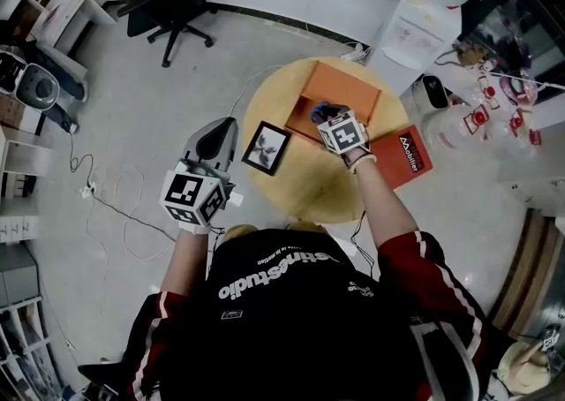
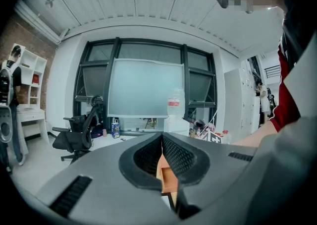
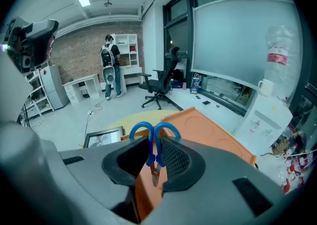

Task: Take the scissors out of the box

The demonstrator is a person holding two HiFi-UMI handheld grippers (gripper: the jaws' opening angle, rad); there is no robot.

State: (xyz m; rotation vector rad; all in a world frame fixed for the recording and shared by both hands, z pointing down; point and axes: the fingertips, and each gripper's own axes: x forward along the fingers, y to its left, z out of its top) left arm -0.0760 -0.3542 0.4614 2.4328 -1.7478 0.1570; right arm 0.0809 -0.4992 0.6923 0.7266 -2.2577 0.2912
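Blue-handled scissors (image 3: 154, 135) hang in my right gripper (image 3: 154, 163), which is shut on them. Their handle loops stick out past the pads and the blades point down between them. In the head view the right gripper (image 1: 325, 117) holds the scissors (image 1: 319, 110) just above the open orange box (image 1: 344, 86) on the round wooden table (image 1: 309, 183). The same box (image 3: 210, 132) shows below the jaws in the right gripper view. My left gripper (image 1: 221, 130) hovers off the table's left edge, shut with nothing in it; its pads (image 2: 176, 154) leave only a thin slit.
A black picture frame (image 1: 267, 147) lies on the table's left part. A red flat lid or book (image 1: 408, 154) lies at the table's right edge. A water dispenser (image 1: 415, 24) stands behind the table, and an office chair (image 1: 172, 2) at the far left.
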